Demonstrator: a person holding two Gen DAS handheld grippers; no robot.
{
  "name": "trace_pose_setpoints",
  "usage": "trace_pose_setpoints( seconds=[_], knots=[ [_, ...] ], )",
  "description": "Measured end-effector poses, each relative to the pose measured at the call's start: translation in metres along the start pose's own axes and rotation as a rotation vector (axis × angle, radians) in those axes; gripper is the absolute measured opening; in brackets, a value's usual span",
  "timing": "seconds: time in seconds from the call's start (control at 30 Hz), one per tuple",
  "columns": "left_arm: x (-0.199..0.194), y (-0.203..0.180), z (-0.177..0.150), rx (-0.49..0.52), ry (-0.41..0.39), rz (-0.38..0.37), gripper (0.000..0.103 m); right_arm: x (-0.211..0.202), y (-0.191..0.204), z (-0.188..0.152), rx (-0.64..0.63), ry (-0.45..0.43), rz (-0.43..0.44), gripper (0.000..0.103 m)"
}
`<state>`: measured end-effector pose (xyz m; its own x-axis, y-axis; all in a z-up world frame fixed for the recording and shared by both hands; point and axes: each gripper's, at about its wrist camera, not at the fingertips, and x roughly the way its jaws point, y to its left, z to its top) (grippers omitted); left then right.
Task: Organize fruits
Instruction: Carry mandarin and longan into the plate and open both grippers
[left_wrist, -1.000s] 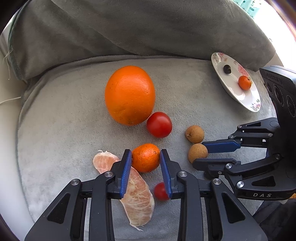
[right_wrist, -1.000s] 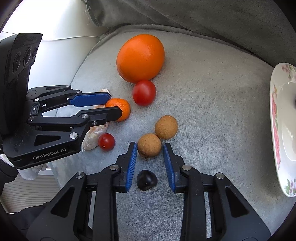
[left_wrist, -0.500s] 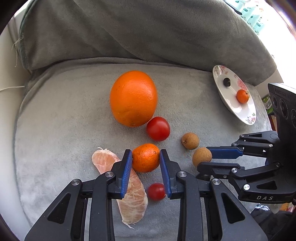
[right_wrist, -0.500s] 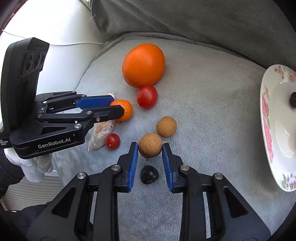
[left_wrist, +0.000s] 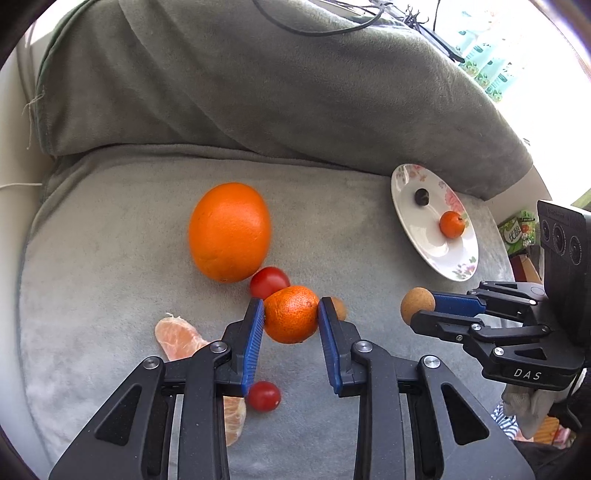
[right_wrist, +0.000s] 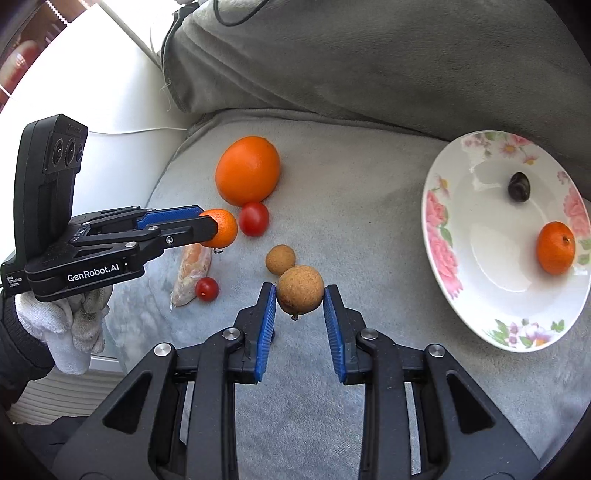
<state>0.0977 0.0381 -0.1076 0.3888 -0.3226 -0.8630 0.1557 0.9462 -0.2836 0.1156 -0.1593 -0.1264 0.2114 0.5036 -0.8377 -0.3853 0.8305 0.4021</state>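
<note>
My left gripper (left_wrist: 291, 320) is shut on a small mandarin (left_wrist: 291, 314), held above the grey cushion (left_wrist: 110, 258). My right gripper (right_wrist: 300, 295) is shut on a brown longan (right_wrist: 300, 290), also lifted; in the left wrist view that longan (left_wrist: 417, 304) shows at the tip of the right gripper. On the cushion lie a large orange (left_wrist: 229, 230), a big red tomato (left_wrist: 269, 281), a small cherry tomato (left_wrist: 263, 396), a peeled citrus segment (left_wrist: 179, 341) and a second longan (right_wrist: 280, 259). The floral plate (right_wrist: 461, 266) to the right holds a mandarin (right_wrist: 555, 247) and a dark fruit (right_wrist: 519, 187).
A thick grey pillow (left_wrist: 277, 85) backs the cushion. A white surface (right_wrist: 110, 92) lies to the left of the cushion, and a gloved hand (right_wrist: 70, 325) holds the left gripper. Cables (left_wrist: 332, 22) run over the pillow top.
Both grippers have risen with their fruit, the mandarin and the longan leaving the cushion. The right gripper moved toward the plate, which now shows in full. The dark fruit below it is out of sight.
</note>
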Motion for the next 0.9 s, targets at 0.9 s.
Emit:
trace_pose_setpoints(
  seconds=[0.9],
  knots=[
    [0.032,-0.086,0.045,0.096,-0.015,-0.113,0.028,-0.053,-0.082,-0.022,0.155,-0.100,-0.186,0.028]
  ],
)
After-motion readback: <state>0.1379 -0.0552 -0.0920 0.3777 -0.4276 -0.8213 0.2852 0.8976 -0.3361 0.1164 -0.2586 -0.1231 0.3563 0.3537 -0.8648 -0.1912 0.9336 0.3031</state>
